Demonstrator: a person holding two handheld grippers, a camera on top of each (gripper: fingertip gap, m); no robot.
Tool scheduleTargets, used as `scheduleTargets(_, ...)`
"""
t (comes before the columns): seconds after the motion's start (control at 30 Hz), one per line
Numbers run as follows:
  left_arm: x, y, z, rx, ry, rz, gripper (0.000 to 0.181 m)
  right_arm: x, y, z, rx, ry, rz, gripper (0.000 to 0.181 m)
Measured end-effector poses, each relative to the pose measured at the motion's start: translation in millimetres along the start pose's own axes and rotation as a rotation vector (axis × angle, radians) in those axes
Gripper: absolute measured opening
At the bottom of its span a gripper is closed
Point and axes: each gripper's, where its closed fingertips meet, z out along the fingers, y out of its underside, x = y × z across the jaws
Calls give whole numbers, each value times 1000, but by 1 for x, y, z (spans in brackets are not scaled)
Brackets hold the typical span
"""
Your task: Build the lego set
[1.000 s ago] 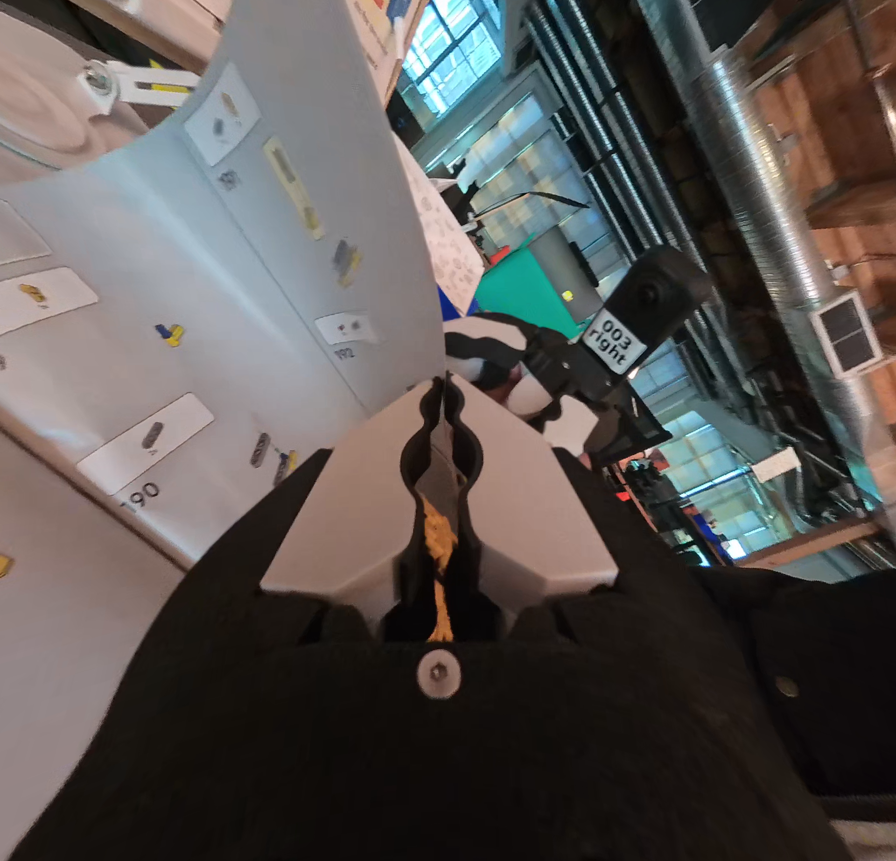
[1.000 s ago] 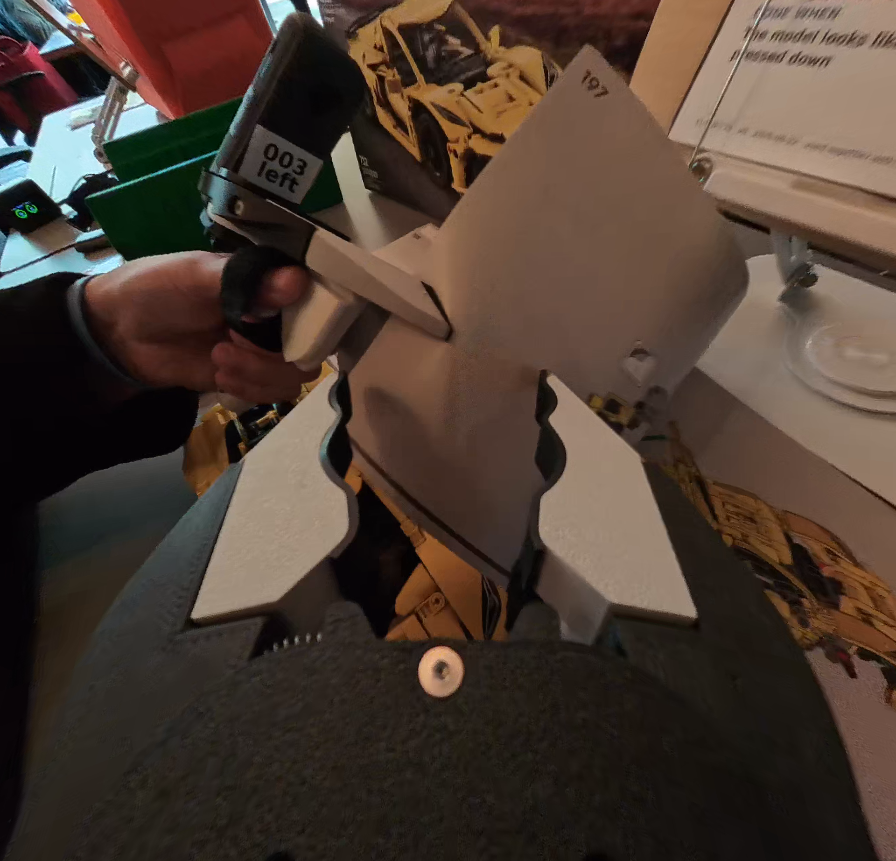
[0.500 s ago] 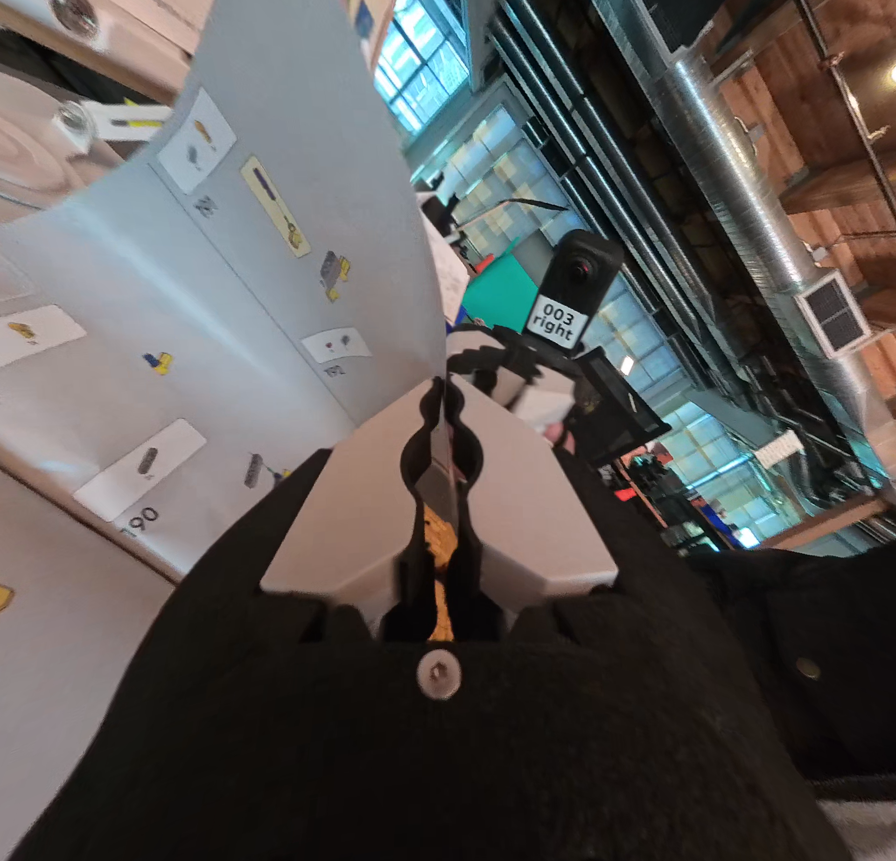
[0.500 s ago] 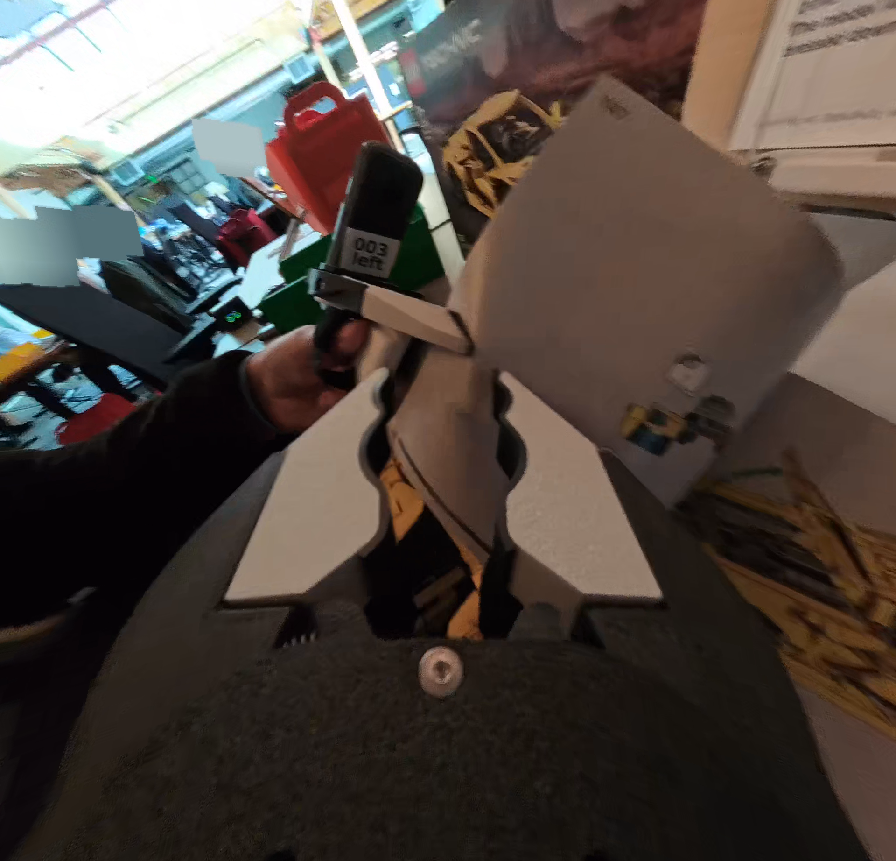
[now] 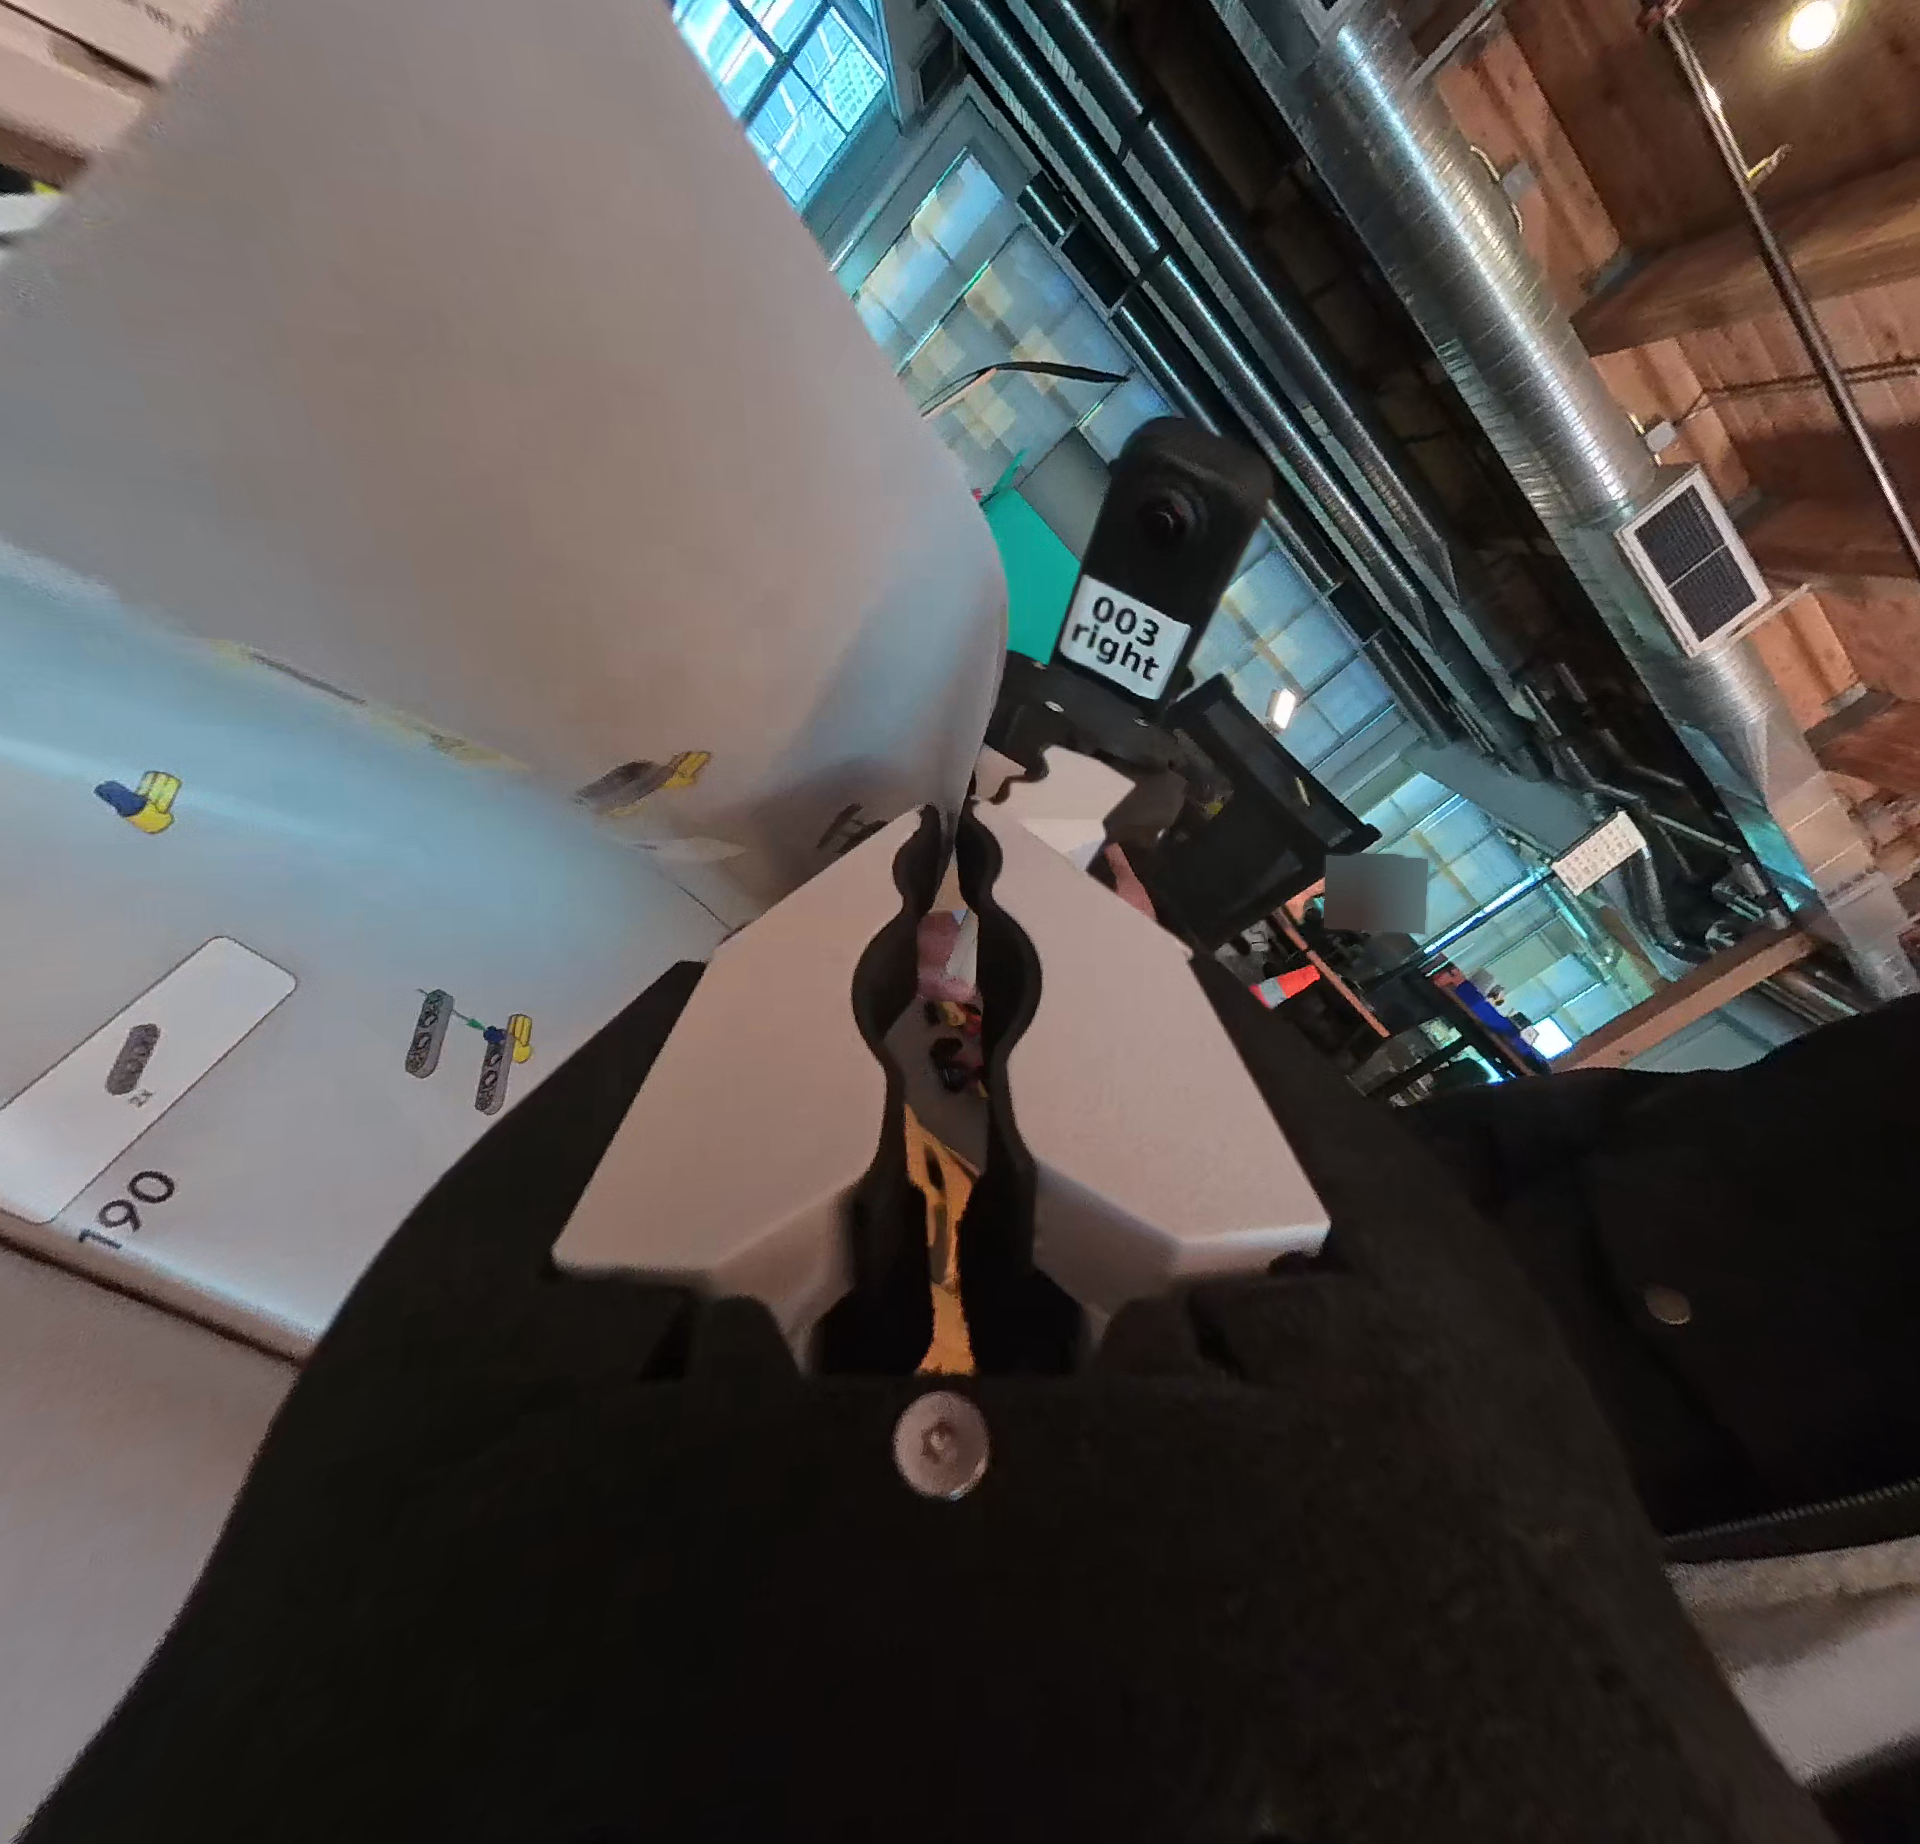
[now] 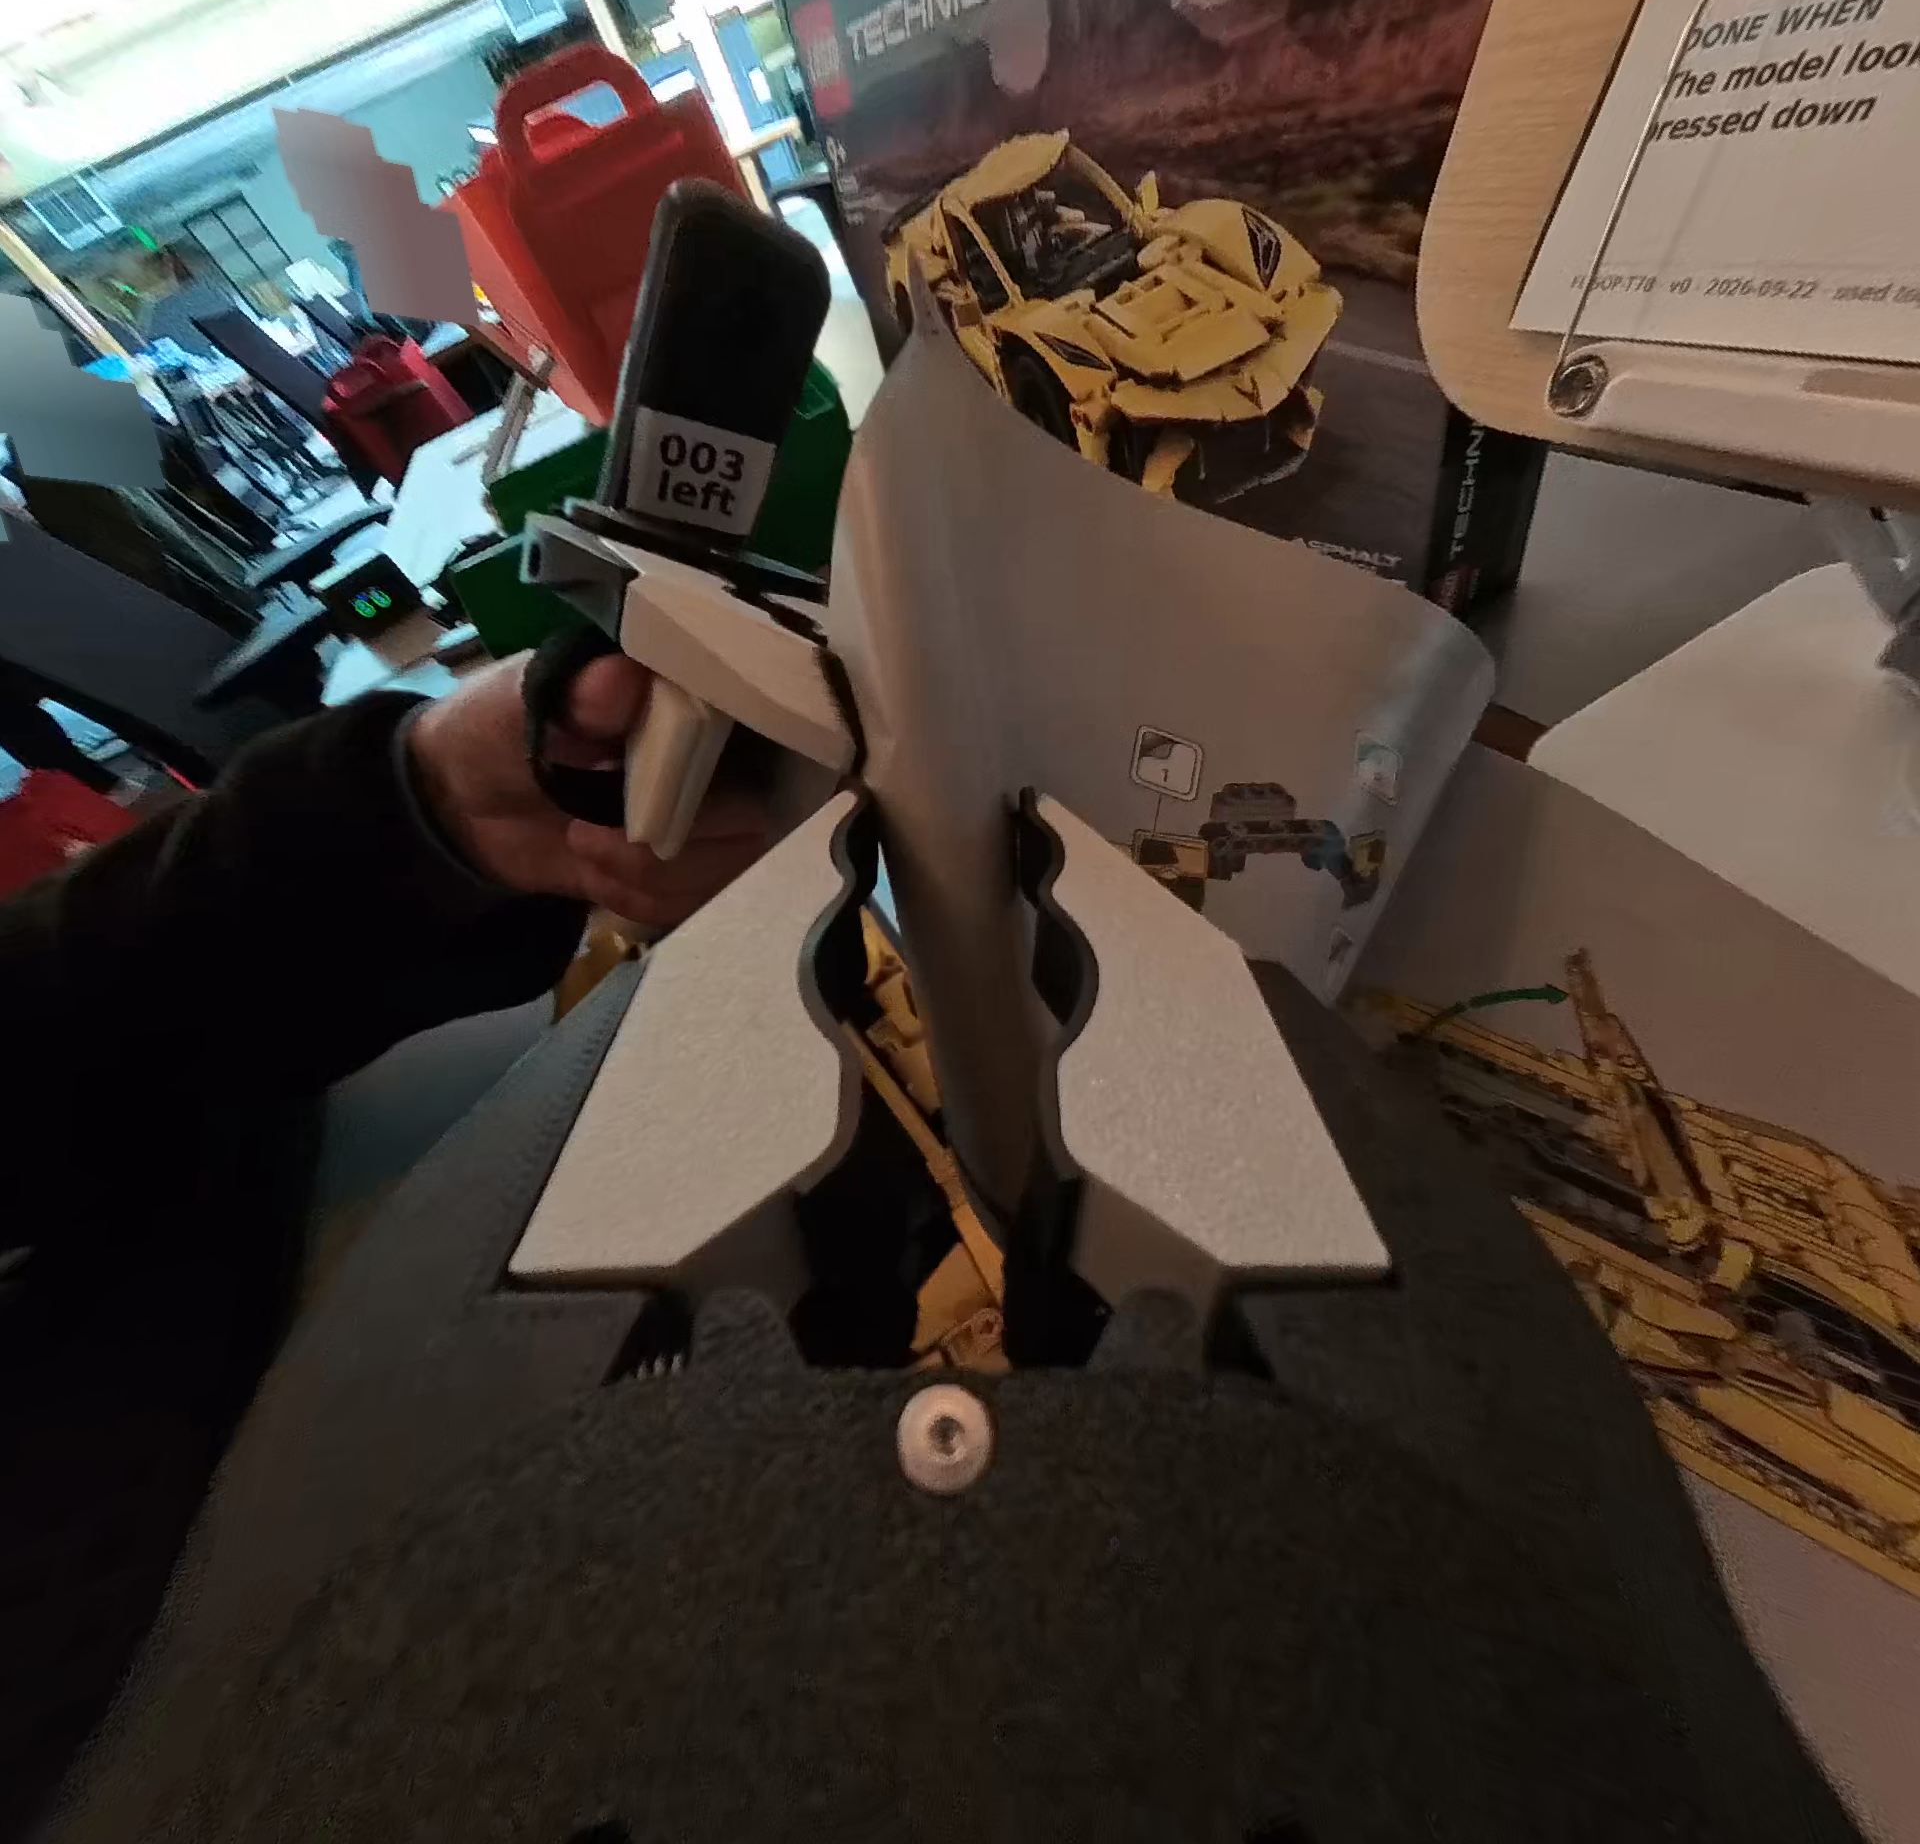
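While left claw (image 5: pixel 948 838) pinches instruction-booklet page (image 5: pixel 499 464) mid-turn, right claw (image 6: pixel 940 828) sits part open around same page, not clamped. Booklet open on counter (image 6: pixel 1766 734), partly built yellow lego model (image 6: pixel 914 1015) under claws. Late-numbered steps; build unfinished, exact progress unclear.

Two grippers show, the left gripper (image 6: pixel 844 724) and the right gripper (image 6: pixel 940 823); one curled booklet page (image 6: pixel 1091 651); one set box (image 6: pixel 1143 236) with a yellow car pictured; one red bin (image 6: pixel 582 225); one clipped paper sheet (image 6: pixel 1766 132).
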Motion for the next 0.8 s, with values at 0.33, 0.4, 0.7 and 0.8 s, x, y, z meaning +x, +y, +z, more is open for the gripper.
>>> scheduleTargets(0.33, -6, -5, -7, 30, -15, 18, 2, 4, -7, -6, 98, -104, 180, 23)
scheduleTargets(0.4, -5, -5, -10, 29, -9, 17, 1, 10, -13, -12, 135, -90, 198, 20)
scheduleTargets(0.7, -42, -21, -64, 33, -247, -4, 0, 94, -19, -75, 206, 387, 163, 52)
scheduleTargets(0.8, -75, -29, -124, 71, -456, -74, 0, 117, -22, -110, 141, 662, -39, 70)
